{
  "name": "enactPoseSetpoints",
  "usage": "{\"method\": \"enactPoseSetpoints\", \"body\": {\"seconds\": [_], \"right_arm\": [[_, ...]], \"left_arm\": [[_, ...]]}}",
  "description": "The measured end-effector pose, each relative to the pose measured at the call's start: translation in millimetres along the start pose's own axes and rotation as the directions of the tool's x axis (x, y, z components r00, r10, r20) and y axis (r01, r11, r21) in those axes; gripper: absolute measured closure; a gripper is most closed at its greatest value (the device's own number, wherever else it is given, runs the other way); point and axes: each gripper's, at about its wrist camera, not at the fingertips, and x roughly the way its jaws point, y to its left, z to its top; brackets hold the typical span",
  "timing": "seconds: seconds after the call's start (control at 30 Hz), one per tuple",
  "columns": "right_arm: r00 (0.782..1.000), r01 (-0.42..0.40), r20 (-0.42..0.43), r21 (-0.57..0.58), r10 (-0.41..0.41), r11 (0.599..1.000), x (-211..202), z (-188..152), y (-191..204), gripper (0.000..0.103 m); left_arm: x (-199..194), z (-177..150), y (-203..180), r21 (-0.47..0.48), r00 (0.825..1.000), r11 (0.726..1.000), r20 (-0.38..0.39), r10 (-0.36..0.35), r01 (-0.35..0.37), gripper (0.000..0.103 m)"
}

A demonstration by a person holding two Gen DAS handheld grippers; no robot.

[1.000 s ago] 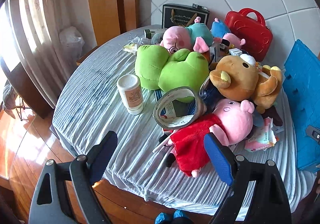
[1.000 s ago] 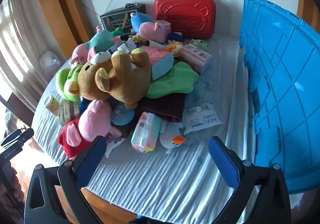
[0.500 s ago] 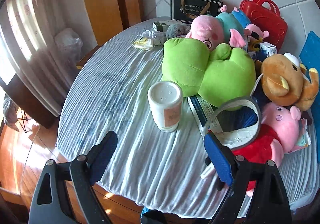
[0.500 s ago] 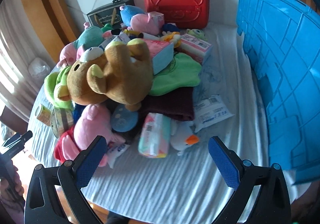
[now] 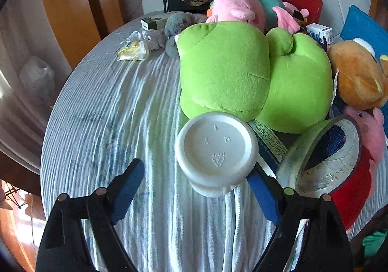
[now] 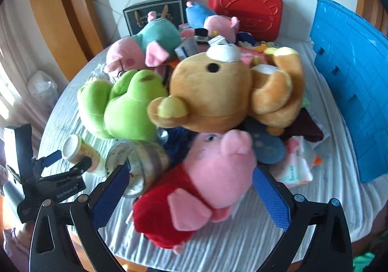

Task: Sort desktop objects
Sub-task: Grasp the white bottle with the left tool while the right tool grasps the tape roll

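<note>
Both grippers have closed in on the heap since a second ago, and each has drawn its jaws in a little while staying spread. Against the big green plush, everything can be placed: the blue crate stands well beyond it at the far edge of the table, the brown bear leans on its side, and the pink pig plush in red lies just below the bear. That pig now sits between the fingers of the right gripper, pads not yet pressing; its long axis runs diagonally, snout up toward the bear, feet toward the table's near edge. The left gripper has dropped over the white bottle, which stands upright just in front of the green plush, cap facing up, beside the tape roll. One pad is at the bottle's side, the other is apart. I'd centre the bottle first, then squeeze below the cap, so it doesn't tip.
</note>
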Motion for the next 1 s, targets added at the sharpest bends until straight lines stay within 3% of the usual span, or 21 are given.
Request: {"method": "enactPoseSetpoints", "body": {"seconds": [0.13, 0.2, 0.4, 0.57, 0.77, 1.0], "right_arm": [[1.0, 0.023, -0.017, -0.037, -0.024, 0.999, 17.0, -0.1, 23.8, 0.042], [0.999, 0.018, -0.031, -0.03, -0.019, 0.999, 25.5, -1.0, 29.8, 0.043], [0.999, 0.009, -0.044, -0.055, -0.011, 0.998, 48.3, -4.4, 42.8, 0.049], [0.997, 0.055, -0.05, -0.029, -0.056, 0.998, 63.9, -2.6, 39.8, 0.078], [1.0, 0.025, -0.017, -0.017, -0.025, 1.0, 56.5, 2.0, 41.5, 0.084], [0.996, -0.015, 0.083, -0.018, 0.017, 1.0, 22.1, 19.6, 42.8, 0.088]], "left_arm": [[6.4, 3.4, -4.5, 0.037, 1.0, 0.999, -0.01, -0.027, 0.027, 0.041], [9.1, 4.2, -7.1, 0.061, 0.999, 0.997, -0.018, -0.036, 0.037, 0.049], [11.5, 4.4, -7.5, 0.094, 0.999, 0.995, 0.002, -0.032, 0.031, 0.05], [7.0, 4.5, -4.5, 0.104, 1.0, 0.994, 0.011, -0.011, 0.01, 0.05], [-16.3, 12.1, 0.3, 0.094, 0.998, 0.996, 0.065, -0.001, -0.005, 0.051], [-57.6, 29.8, -1.2, 0.081, 0.988, 0.997, 0.154, 0.002, -0.015, 0.051]]}}
